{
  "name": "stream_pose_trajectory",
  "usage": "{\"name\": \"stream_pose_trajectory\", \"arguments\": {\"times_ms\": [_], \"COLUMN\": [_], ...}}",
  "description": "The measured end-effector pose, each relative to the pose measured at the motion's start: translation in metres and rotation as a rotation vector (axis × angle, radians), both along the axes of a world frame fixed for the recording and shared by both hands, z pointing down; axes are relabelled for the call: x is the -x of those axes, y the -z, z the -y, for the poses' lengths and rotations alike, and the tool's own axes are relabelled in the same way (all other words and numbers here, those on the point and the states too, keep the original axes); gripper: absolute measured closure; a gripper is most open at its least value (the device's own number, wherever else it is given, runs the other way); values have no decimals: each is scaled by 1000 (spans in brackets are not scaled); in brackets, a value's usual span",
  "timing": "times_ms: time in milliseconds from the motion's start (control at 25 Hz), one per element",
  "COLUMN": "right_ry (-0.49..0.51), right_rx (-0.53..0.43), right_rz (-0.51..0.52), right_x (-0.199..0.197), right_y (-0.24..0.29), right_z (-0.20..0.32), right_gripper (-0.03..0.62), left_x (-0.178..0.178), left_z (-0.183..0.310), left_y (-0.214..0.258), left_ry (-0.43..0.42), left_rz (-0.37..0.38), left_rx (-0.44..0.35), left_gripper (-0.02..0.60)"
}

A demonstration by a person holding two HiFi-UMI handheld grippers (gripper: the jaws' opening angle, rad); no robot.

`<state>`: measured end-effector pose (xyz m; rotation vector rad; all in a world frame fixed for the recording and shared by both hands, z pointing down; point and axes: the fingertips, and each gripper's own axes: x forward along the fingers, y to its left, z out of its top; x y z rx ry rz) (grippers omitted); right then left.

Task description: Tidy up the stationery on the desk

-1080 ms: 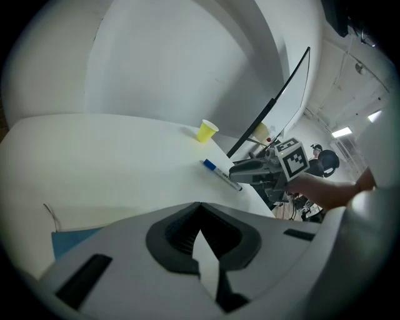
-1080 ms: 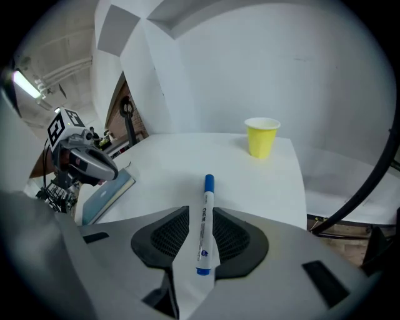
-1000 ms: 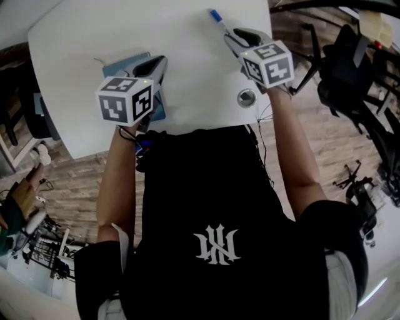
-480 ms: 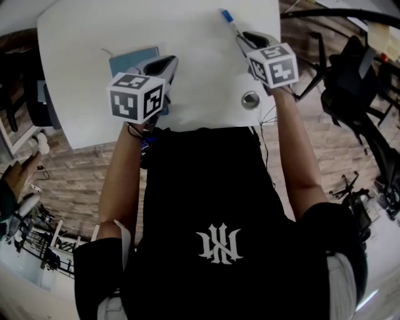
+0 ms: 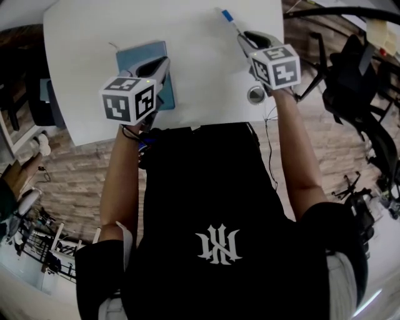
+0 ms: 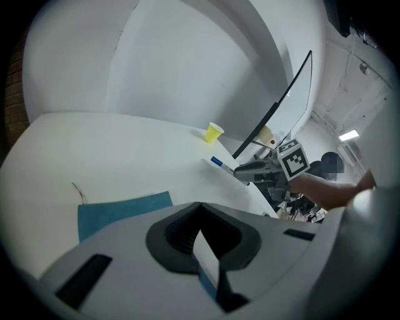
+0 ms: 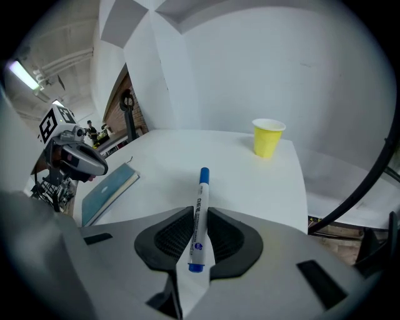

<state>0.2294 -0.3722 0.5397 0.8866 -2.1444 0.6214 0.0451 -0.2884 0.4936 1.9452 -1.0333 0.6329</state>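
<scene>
A teal notebook [image 5: 139, 61] lies flat on the white desk [image 5: 194, 56], left of centre. My left gripper [image 5: 162, 67] hovers over the notebook's right part, jaws shut with nothing between them. The left gripper view shows the notebook [image 6: 119, 209] just beyond the jaws. My right gripper [image 5: 245, 39] is at the desk's right side, shut on a white marker with a blue cap [image 5: 229, 19] that points away from me. In the right gripper view the marker [image 7: 201, 187] stands lengthwise between the pads [image 7: 174, 236]. A yellow paper cup [image 7: 267, 137] stands upright at the far edge.
A round metal cable grommet [image 5: 255, 94] sits in the desk near its front right edge. A black office chair [image 5: 356, 69] stands to the right of the desk. A thin black curved bar [image 6: 281, 103] rises beyond the desk's far right.
The head view has shifted a little. My left gripper has drawn slightly back over the notebook. The right gripper keeps the marker in much the same place.
</scene>
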Motion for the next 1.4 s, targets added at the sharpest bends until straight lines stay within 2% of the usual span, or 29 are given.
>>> {"name": "stream_pose_trajectory", "arguments": {"times_ms": [360, 640, 800, 1040, 1400], "right_ry": [-81, -123, -197, -305, -360], "right_rx": [-29, 24, 70, 120, 134], "right_rz": [41, 98, 178, 233, 224], "right_x": [38, 81, 110, 138, 160], "right_y": [19, 10, 5, -9, -20], "right_z": [-39, -88, -111, -132, -144], "right_gripper": [505, 505, 505, 505, 503], "left_x": [49, 88, 108, 126, 134], "left_z": [-24, -44, -55, -65, -63], "left_y": [8, 14, 13, 13, 10], "left_ry": [-29, -45, -66, -111, -175], "left_rz": [5, 12, 21, 27, 23], "left_rx": [-16, -24, -20, -20, -26], "left_gripper": [580, 580, 580, 580, 580]}}
